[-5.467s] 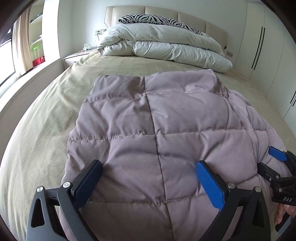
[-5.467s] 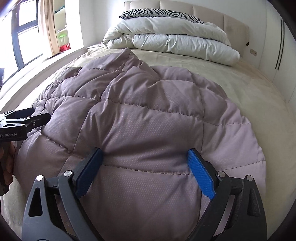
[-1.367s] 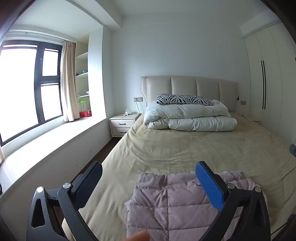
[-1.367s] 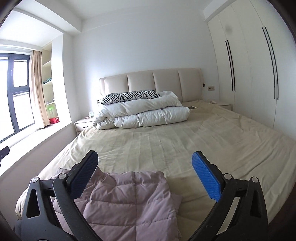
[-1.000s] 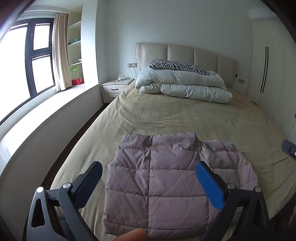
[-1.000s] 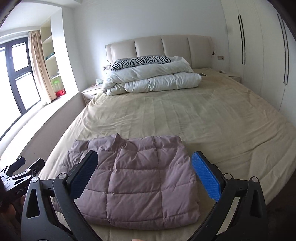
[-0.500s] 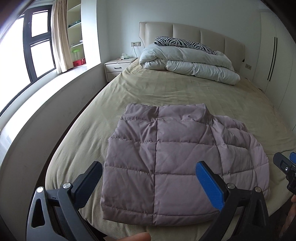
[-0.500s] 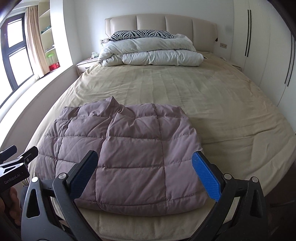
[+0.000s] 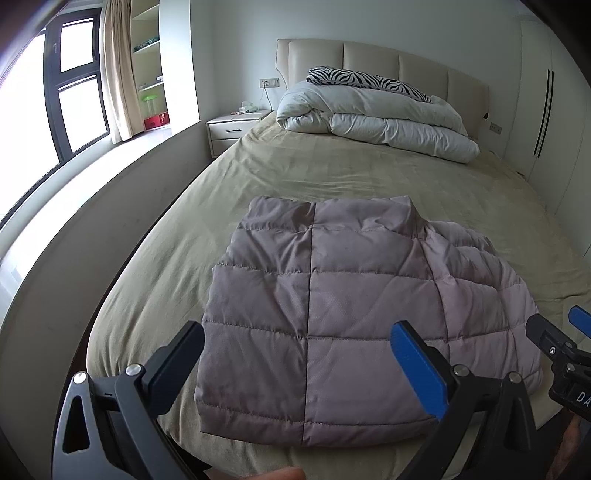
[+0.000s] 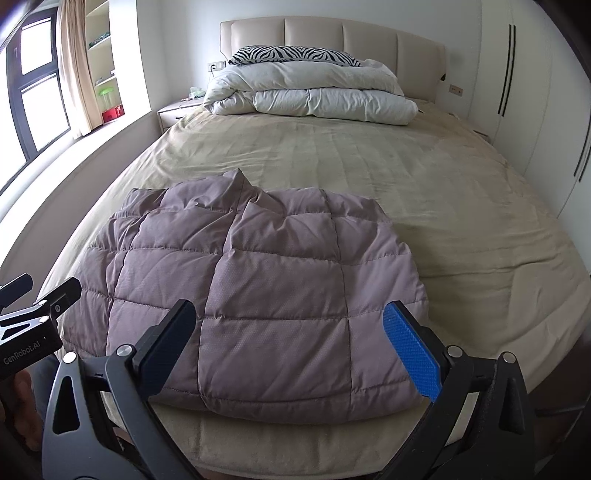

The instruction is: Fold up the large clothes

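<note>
A folded jacket (image 9: 332, 317) (mauve, quilted) is laid near the bed's (image 9: 332, 173) foot; the left gripper (image 9: 295, 365) and right gripper (image 10: 288, 343) are held above it, fingers spread wide, nothing pinched.

A bedroom in a home.

A wide bed (image 10: 424, 192) with a beige sheet fills the room, backed by a padded cream headboard (image 10: 332, 35). At its head a white duvet (image 10: 310, 94) lies rolled up, with a zebra-striped pillow (image 10: 291, 53) on top. A white nightstand (image 9: 232, 131) with a drawer stands just beside the bed, under a wall socket (image 9: 269, 82). Tall white wardrobe doors (image 10: 535, 92) with dark slim handles line one wall; on the opposite side are a dark-framed window (image 9: 70, 96), a beige curtain (image 9: 118, 70) and built-in shelves (image 9: 147, 44). A folded mauve quilted jacket (image 10: 258, 295) lies on the bed's foot.
</note>
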A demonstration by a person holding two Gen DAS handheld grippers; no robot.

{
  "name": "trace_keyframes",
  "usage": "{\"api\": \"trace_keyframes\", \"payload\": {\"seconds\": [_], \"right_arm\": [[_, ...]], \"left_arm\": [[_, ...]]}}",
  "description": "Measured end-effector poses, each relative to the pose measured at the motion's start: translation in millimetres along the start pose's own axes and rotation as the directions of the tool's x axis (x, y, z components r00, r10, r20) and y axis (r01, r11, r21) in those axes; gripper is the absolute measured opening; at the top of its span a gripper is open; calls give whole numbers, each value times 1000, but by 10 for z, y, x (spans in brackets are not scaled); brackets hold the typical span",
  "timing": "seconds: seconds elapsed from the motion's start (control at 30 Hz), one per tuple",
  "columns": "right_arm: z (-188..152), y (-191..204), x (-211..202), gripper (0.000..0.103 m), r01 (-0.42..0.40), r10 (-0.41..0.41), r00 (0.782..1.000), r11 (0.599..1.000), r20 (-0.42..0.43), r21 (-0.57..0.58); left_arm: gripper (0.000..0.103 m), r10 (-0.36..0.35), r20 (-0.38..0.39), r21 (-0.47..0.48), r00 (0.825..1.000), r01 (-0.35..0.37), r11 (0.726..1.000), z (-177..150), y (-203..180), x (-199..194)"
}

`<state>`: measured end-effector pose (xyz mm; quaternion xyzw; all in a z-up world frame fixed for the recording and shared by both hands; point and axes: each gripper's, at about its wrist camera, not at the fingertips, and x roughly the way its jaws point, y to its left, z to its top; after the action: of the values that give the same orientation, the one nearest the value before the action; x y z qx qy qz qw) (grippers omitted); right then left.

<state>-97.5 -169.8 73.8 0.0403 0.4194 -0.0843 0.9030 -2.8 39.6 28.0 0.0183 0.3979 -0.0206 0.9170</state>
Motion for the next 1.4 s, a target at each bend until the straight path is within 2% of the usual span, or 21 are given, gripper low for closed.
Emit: {"api": "trace_keyframes", "payload": {"seconds": [1.4], "right_arm": [[-89,70,38,103,8,-8,1000,1000,-19,0]], "left_arm": [[103,9,-18,8,1000,-9,1000,-73,-41,86]]}}
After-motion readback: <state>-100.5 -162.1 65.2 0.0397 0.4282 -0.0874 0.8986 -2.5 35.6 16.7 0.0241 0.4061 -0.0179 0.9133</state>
